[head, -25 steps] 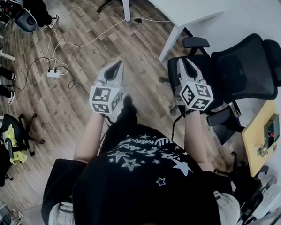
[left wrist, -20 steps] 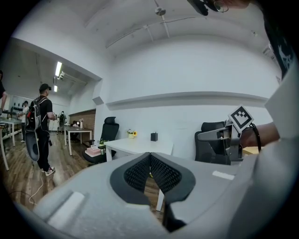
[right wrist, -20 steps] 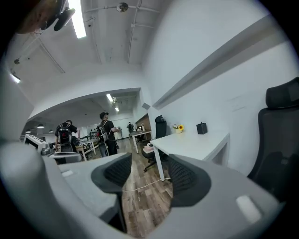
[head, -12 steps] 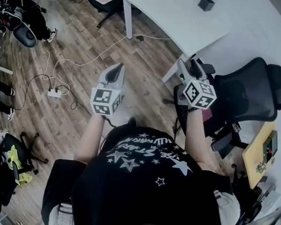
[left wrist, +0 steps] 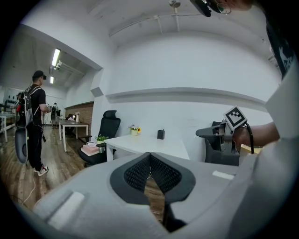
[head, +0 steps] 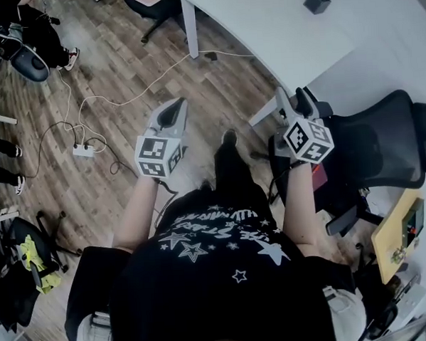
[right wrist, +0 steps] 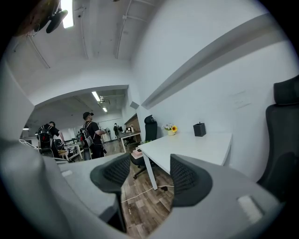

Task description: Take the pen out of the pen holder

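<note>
Left gripper (head: 179, 104): jaws together, pads meeting at the tips, nothing between them.
Right gripper (head: 292, 100): jaws have just been opening and now stand wide apart. The gap is empty, with only floor and desk leg seen through it.
Pen holder (right wrist: 199, 129): small dark box on the white desk (right wrist: 201, 147), ahead of the right jaws, above and right of their gap, well apart from both pairs.
Pen: too small to make out in any view.
Change noted: a second ago the head view showed no pen holder. It now shows at the desk's far end, and both grippers have been carried towards it.
Finding: approach step, task barely begun. Right jaws appear readied for the pick.
Risk: office chair (head: 382, 132) stands near, right of the right jaws, and may crowd the reach.
</note>
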Tool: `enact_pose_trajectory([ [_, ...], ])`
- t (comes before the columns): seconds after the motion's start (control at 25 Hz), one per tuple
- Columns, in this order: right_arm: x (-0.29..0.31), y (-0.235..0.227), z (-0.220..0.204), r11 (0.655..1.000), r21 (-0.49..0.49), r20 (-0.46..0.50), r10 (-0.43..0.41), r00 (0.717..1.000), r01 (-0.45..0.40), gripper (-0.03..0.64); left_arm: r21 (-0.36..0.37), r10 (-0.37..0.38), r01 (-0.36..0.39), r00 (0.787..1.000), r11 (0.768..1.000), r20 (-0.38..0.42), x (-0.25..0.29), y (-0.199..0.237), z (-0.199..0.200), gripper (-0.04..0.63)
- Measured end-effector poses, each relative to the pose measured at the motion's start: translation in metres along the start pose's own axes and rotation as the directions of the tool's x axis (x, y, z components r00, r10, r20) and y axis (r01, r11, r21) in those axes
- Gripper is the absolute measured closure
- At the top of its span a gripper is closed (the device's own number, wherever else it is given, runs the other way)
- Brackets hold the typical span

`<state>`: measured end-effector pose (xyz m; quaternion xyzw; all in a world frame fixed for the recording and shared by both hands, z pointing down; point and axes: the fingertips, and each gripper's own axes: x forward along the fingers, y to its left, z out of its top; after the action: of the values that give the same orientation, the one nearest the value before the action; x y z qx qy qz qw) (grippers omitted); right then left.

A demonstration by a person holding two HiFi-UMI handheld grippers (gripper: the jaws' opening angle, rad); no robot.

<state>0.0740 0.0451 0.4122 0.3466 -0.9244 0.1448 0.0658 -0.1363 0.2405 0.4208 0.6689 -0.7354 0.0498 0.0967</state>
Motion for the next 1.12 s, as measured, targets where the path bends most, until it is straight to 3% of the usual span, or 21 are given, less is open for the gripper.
enact_pose_trajectory([
  [0.12, 0.030, -0.018, 0.003, 1.000, 0.007, 0.003, -0.010, 1.000, 0.010, 0.347, -0.027, -0.002, 0.003, 1.000, 1.000, 0.009, 0.027, 0.010, 0.007, 0.584],
  [0.56, 0.175, -0.113, 0.035, 0.997, 0.038, -0.021, -0.063, 0.998, 0.064, 0.347, 0.000, -0.015, 0.015, 0.999, 1.000, -0.042, 0.188, 0.053, 0.038, 0.584],
  [1.12, 0.292, -0.237, 0.095, 0.991, 0.054, -0.002, -0.122, 0.993, 0.122, 0.347, 0.039, -0.090, 0.092, 0.995, 0.995, -0.051, 0.370, 0.044, 0.084, 0.584],
])
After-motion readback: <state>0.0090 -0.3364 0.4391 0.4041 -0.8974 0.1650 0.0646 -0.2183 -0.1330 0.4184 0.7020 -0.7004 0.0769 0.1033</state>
